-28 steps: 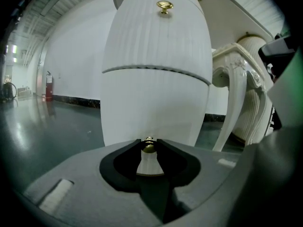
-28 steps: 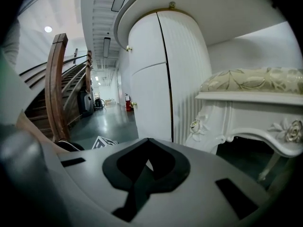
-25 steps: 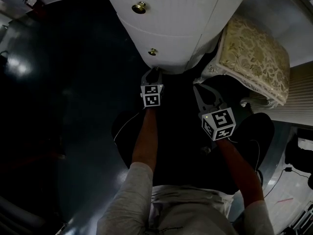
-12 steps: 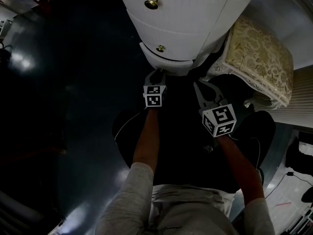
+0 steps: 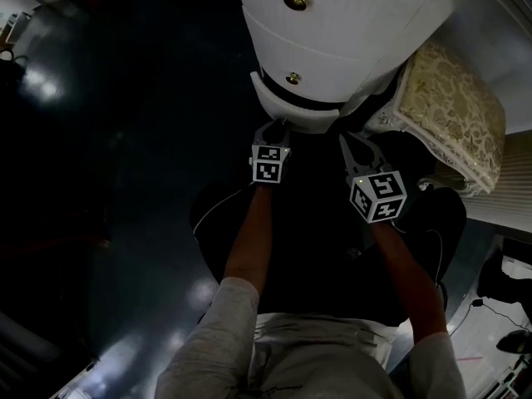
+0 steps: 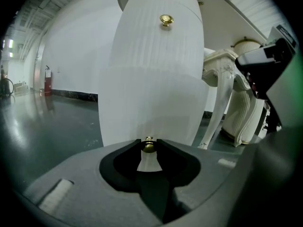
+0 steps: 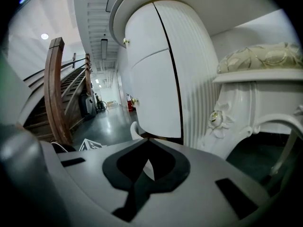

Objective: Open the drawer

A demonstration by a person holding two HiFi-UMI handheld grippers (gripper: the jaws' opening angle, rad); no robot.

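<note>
**Left tongs** [image 5: 273, 126]: closed on the brass knob [image 6: 149, 145] of the drawer [image 5: 301, 116]. The left gripper view shows the knob seated between the two tips, with the white drawer front directly behind it.

**Drawer:** the lowest one, at the bottom edge of the white ribbed cabinet [image 5: 349, 23]. It stands partly out of the cabinet front. The head view shows a dark gap along its top edge. A second knob [image 5: 293, 78] sits on the cabinet front just above that gap, and a third knob [image 5: 294, 0] sits higher up.

**Right tongs** [image 5: 349, 140]: tips together, nothing between them. They hang just right of the drawer, near the cabinet's lower right corner.

**Far right:** a white carved seat [image 5: 453, 98] with a gold-patterned cushion stands on the dark floor [image 5: 125, 156] beside the cabinet.
</note>
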